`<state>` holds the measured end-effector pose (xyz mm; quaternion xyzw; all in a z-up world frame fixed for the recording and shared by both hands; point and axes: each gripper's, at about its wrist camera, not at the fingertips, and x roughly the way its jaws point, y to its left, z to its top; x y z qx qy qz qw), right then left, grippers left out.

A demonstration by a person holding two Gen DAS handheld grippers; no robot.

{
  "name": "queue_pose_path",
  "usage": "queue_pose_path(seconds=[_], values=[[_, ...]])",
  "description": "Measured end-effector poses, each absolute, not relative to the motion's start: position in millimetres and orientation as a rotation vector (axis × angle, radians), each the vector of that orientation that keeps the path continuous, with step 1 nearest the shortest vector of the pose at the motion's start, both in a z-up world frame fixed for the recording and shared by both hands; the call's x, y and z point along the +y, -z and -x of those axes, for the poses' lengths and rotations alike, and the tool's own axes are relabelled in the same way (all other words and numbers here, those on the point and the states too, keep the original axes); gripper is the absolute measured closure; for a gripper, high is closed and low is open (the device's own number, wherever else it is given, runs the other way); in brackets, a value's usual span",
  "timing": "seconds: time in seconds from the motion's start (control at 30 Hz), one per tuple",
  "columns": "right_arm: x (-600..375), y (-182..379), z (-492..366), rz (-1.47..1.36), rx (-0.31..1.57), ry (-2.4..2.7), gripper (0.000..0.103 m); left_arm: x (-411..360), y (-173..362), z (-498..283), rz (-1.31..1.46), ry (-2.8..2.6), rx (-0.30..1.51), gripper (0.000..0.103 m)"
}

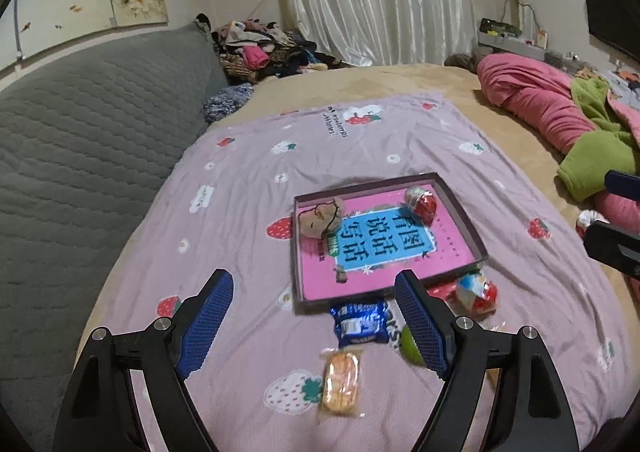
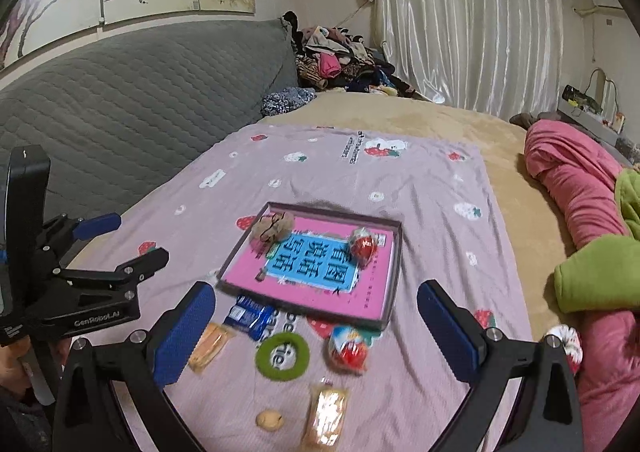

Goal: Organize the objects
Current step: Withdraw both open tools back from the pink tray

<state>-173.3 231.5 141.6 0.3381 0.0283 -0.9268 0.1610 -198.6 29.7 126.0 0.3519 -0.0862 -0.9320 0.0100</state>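
A lilac strawberry-print cloth (image 2: 420, 188) covers a tan bed (image 2: 480, 124), with a grey quilted headboard (image 2: 140, 92) on the left and white curtains (image 2: 460, 12) behind. On the cloth lies a shallow dark-rimmed box (image 2: 394, 272) with a pink and blue printed base; it holds a brown lumpy pouch (image 2: 272, 230) and a red foil-wrapped egg (image 2: 363, 246). In front of the box lie a blue snack packet (image 2: 250, 314), a green felt ring (image 2: 283, 357), another red and white wrapped egg (image 2: 347, 348), two orange wrapped cakes (image 2: 326, 416) and what may be a small biscuit (image 2: 269, 420). The left gripper (image 1: 316, 292) and the right gripper (image 2: 316, 300) both hang above these with jaws wide apart, holding nothing.
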Motion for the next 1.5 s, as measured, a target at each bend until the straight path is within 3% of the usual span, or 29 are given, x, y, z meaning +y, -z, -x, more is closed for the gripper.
queue_pose_path(seconds=[0.6, 1.5], values=[[223, -103, 122, -1.025, 0.150, 2.636, 0.001, 27, -88, 142, -1.092, 2.885, -0.337, 0.019], [204, -62, 90, -1.020, 0.284, 2.622, 0.001, 24, -43, 115, -1.172, 2.876, -0.254, 0.019]])
